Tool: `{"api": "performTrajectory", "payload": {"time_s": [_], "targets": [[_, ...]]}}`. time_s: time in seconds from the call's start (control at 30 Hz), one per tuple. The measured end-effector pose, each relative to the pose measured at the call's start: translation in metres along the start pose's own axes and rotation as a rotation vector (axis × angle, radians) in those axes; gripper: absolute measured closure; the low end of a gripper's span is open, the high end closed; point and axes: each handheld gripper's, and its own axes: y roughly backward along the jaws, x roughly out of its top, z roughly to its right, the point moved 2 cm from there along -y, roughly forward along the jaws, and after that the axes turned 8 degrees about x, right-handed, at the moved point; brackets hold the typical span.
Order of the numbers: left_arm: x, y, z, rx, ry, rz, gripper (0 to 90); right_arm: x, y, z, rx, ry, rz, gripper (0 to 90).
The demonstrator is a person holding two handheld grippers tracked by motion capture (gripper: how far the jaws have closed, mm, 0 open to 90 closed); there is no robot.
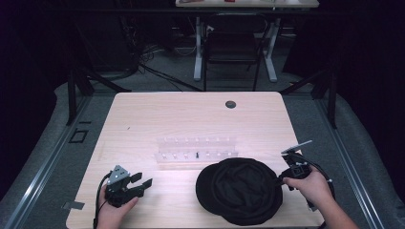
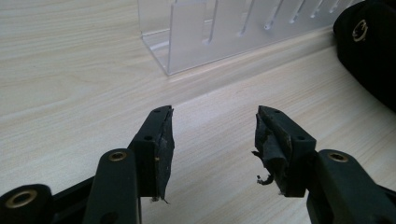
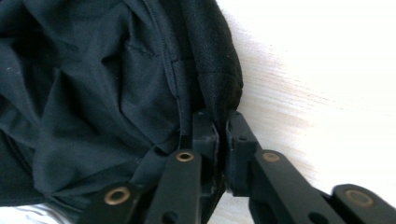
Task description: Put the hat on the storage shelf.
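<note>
At the near left of the bench the left gripper rests low with its jaws spread and nothing between them; in its own view they frame bare wood, with the clear slotted rack beyond. That rack sits mid-bench, just behind the black hat, whose back edge lies close to the rack's front wall. Farther right, the right gripper has its jaws pressed onto the hat's rim, pinching a fold of fabric at the right-hand edge. The bite looks shallow, near the very edge, so a quick pull would probably let the soft cloth slip free. Lifted from one side only, the hat would likely sag and drag, and a push forward could shove it into the light rack, knocking that askew while the idle left gripper offers no support
</note>
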Motion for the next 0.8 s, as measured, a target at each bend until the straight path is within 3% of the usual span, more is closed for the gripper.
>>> {"api": "performTrajectory", "payload": {"time_s": [0.17, 0.23, 0.27, 0.3, 0.4, 0.57, 0.67, 0.73, 0.8], "targets": [[0.000, 0.000, 0.000, -0.001, 0.000, 0.001, 47.2, -0.001, 0.005, -0.002, 0.007, 0.016, -0.022, 87.2], [0.000, 0.000, 0.000, 0.000, 0.001, 0.001, 47.3, -0.002, 0.005, -0.003, 0.025, -0.002, 0.012, 87.4], [0.000, 0.000, 0.000, -0.001, 0.002, 0.002, 47.3, -0.002, 0.009, -0.003, 0.024, 0.017, -0.028, 87.5], [0.000, 0.000, 0.000, -0.001, 0.002, 0.002, 47.3, -0.003, 0.006, -0.005, 0.046, -0.023, 0.039, 87.6], [0.000, 0.000, 0.000, -0.001, 0.002, 0.003, 47.3, -0.003, 0.014, -0.005, 0.063, -0.007, 0.003, 87.7], [0.000, 0.001, 0.000, -0.002, 0.005, -0.002, 47.3, -0.006, 0.023, -0.009, 0.114, -0.024, 0.043, 87.9], [0.000, 0.001, 0.000, -0.001, 0.006, 0.000, 47.2, -0.006, 0.031, -0.012, 0.121, 0.011, 0.003, 88.0], [0.000, 0.000, 0.000, 0.002, 0.007, 0.004, 47.3, -0.007, 0.033, -0.018, 0.143, -0.008, 0.048, 88.0], [0.000, 0.001, 0.000, 0.000, 0.006, 0.000, 47.3, -0.007, 0.037, -0.021, 0.149, -0.002, 0.040, 88.1]]}}
